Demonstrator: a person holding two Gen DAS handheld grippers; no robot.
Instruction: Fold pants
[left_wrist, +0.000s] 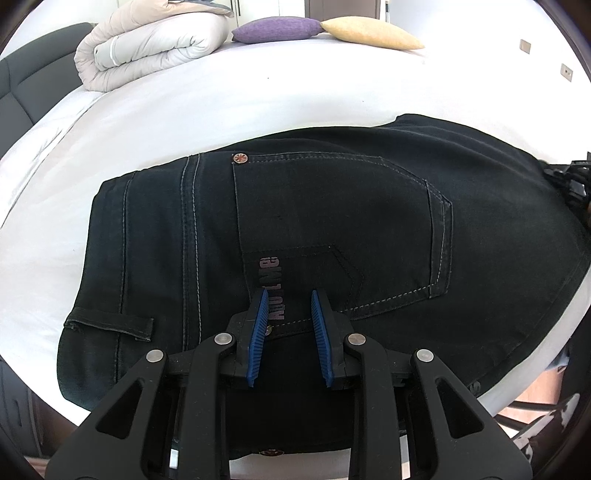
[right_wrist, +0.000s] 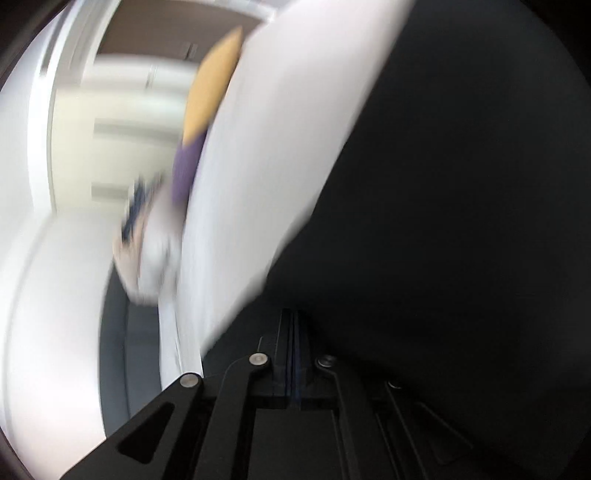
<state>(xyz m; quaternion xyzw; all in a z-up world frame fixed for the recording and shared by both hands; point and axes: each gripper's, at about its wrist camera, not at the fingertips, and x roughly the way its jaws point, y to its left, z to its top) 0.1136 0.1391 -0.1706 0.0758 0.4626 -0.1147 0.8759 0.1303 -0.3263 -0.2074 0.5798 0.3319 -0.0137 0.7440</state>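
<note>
Lying flat on bed: dark pants, pocket up.

Left wrist view close above pants on bed, right wrist view tilted, blurred, both sharing cushions.

Pants on bed, pillows behind

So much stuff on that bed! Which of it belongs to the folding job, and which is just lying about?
Part of the job:
- black pants
- left gripper, over the pants
- right gripper, shut, blurred

Just lying about:
- rolled duvet
- purple cushion
- yellow cushion
- the bed itself
</note>
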